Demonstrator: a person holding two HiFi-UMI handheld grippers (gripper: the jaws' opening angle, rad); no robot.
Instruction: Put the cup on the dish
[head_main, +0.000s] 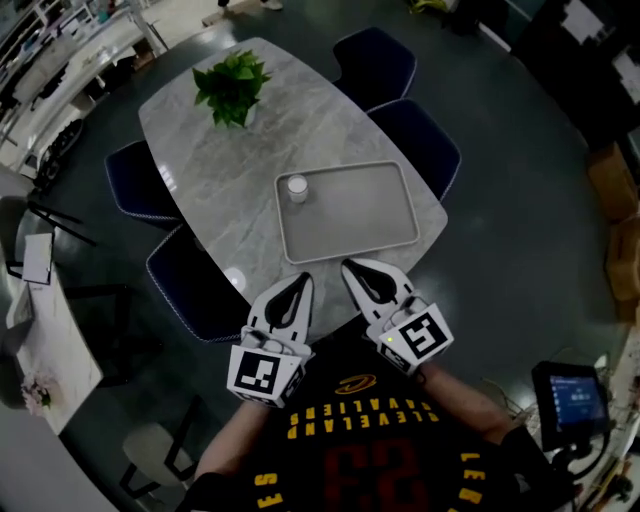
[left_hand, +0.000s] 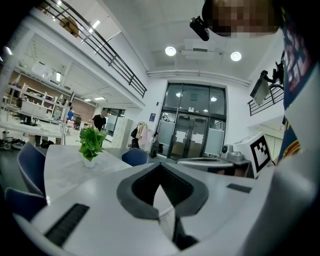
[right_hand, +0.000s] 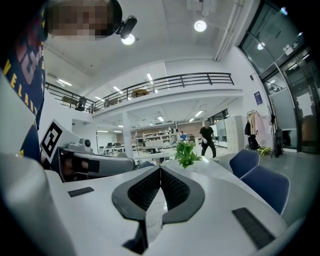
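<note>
A small white cup (head_main: 297, 188) stands upright in the far left corner of a grey rectangular tray-like dish (head_main: 385, 235) on the marble table (head_main: 210, 170). Both grippers hover at the table's near edge, close to the person's body and well short of the cup. My left gripper (head_main: 303, 281) (left_hand: 159, 171) is shut with nothing between its jaws. My right gripper (head_main: 349, 266) (right_hand: 160, 171) is also shut and holds nothing. Neither gripper view shows the cup.
A potted green plant (head_main: 232, 88) (left_hand: 91, 143) (right_hand: 186, 152) stands at the table's far end. Dark blue chairs (head_main: 427, 140) line both long sides of the table. A person in black (right_hand: 206, 138) walks in the hall behind.
</note>
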